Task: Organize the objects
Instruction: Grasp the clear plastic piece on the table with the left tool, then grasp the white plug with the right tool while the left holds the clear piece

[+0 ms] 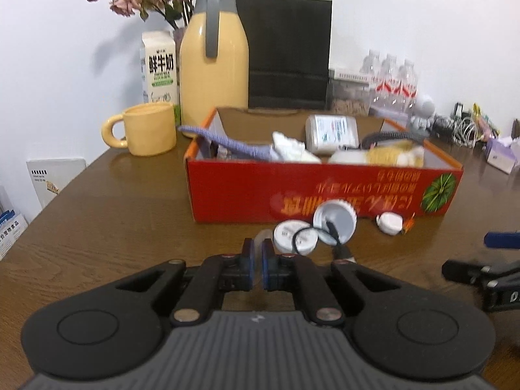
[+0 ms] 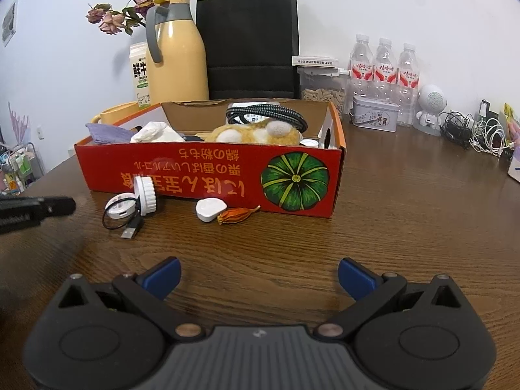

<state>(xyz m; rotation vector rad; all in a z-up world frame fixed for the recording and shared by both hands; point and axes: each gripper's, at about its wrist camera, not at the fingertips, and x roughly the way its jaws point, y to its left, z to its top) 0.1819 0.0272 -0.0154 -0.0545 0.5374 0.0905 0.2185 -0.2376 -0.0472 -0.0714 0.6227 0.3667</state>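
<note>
My left gripper (image 1: 258, 253) hovers low over the brown table (image 1: 113, 227), shut, with a thin, clear, rounded plastic piece (image 1: 261, 238) showing between and just past its blue pads. Right ahead lie a flat white round lid (image 1: 294, 235), an upright white cap (image 1: 334, 217), a black cable loop with a USB plug (image 1: 341, 250), a small white charger (image 1: 390, 222) and a dried orange flower (image 1: 408, 226). Behind them stands the red cardboard box (image 1: 325, 188), holding several things. My right gripper (image 2: 258, 276) is open and holds nothing, short of the box (image 2: 208, 172).
A yellow mug (image 1: 146, 133), a yellow thermos jug (image 1: 213, 61), a milk carton (image 1: 159, 68), a black paper bag (image 1: 286, 52) and water bottles (image 2: 383, 65) line the back. A grey tin (image 2: 375, 113), a white speaker (image 2: 430, 107) and tangled cables (image 2: 477, 133) sit at the right.
</note>
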